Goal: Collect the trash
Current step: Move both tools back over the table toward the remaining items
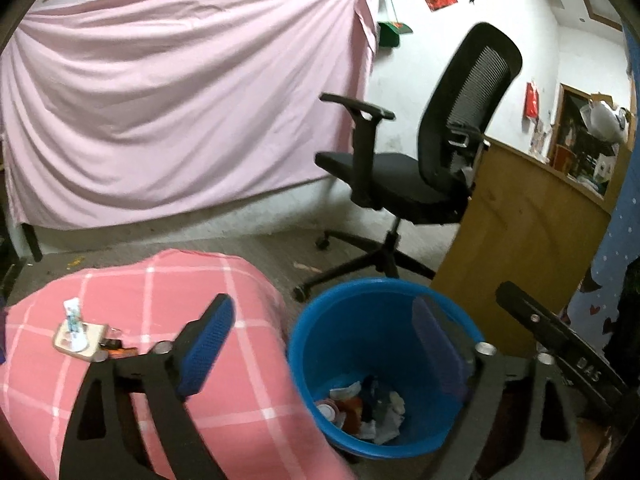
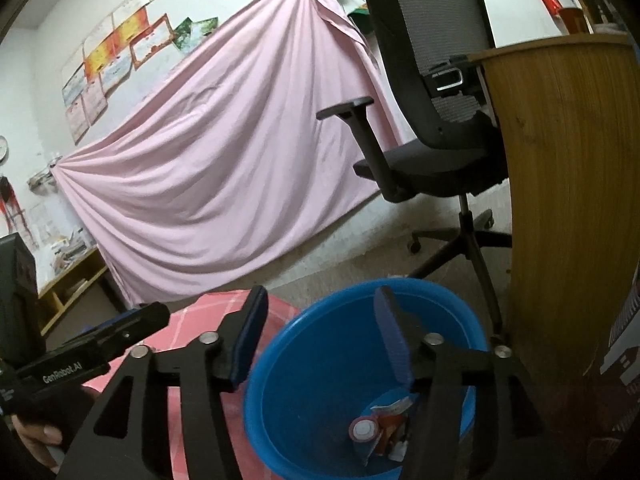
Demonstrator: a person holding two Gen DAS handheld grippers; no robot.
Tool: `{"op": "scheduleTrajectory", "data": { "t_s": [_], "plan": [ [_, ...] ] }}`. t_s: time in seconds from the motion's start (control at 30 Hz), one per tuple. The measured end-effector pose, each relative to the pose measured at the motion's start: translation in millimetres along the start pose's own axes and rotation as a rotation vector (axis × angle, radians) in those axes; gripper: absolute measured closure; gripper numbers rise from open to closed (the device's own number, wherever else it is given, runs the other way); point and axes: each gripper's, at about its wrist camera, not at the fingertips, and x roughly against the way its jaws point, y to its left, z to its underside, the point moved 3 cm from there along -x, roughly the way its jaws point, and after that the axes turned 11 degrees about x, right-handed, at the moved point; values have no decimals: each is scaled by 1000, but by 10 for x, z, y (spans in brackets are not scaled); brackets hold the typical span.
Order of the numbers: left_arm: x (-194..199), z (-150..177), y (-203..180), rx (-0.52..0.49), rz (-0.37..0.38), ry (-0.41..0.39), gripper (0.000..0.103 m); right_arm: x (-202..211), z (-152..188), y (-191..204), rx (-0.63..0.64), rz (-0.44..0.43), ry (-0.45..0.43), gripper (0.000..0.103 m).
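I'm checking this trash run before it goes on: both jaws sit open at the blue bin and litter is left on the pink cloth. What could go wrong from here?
1. The litter lies in one tight pile, a tube standing on a flat pack; one grab may scatter it.
2. The checked cloth is loose, so the left gripper could snag it.
3. The bin stands right against the cloth; a tug or bump from the right gripper could tip it.

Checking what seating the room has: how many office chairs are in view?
1. The black office chair stands beyond the blue bin, beside the wooden desk. Others may be hidden.
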Motion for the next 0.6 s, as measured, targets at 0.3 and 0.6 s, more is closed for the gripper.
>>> {"op": "scheduleTrajectory", "data": {
  "t_s": [0.3, 0.6],
  "plan": [
    [358, -54, 265, 7, -54, -172, 2, 104, -132, 108, 5, -7, -102, 0],
    [710, -98, 591, 46, -81, -281, 2, 214, -276, 369, 66, -22, -212, 0]
  ]
}}
